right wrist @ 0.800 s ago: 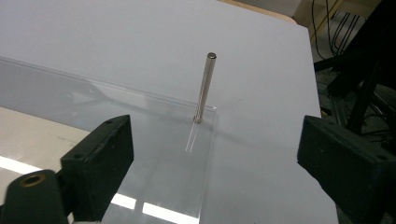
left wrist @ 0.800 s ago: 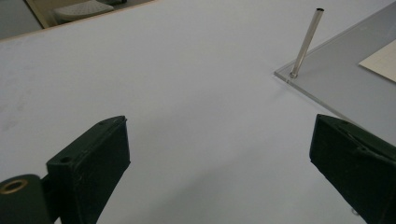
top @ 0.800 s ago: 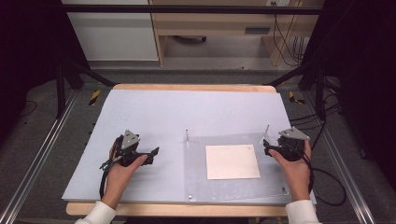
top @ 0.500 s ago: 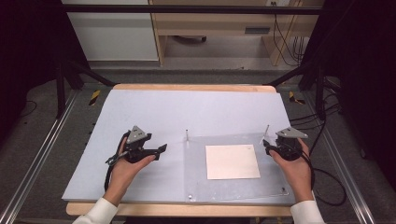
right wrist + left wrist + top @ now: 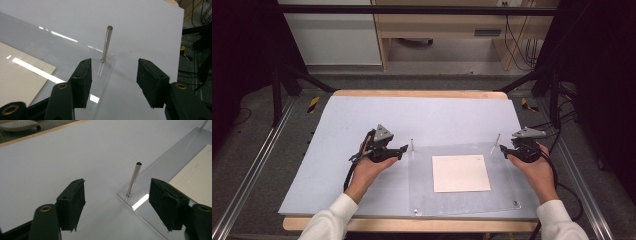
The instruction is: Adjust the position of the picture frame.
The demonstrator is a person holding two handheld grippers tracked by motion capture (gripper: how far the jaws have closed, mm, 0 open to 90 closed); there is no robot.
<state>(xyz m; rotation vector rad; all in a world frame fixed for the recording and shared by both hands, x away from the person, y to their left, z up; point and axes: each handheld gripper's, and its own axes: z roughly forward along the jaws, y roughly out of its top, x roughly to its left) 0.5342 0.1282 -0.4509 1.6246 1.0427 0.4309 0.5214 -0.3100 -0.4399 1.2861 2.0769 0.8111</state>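
1. a lab or test workspace is indicated.
2. the pale blue table [image 5: 362, 120] is enclosed by a dark metal frame [image 5: 422, 9].
3. loose cables [image 5: 517, 40] and plain wooden furniture [image 5: 437, 25] are seen behind it.

We see a clear, glossy acrylic plate [image 5: 422, 190] with polished metal pins [image 5: 133, 180], matt paper sheet [image 5: 460, 173] on it, a smooth matt pale-blue board [image 5: 362, 115] over wood, and matt black plastic gripper pads [image 5: 81, 80].

Print on the cream sheet [image 5: 461, 173] is illegible.
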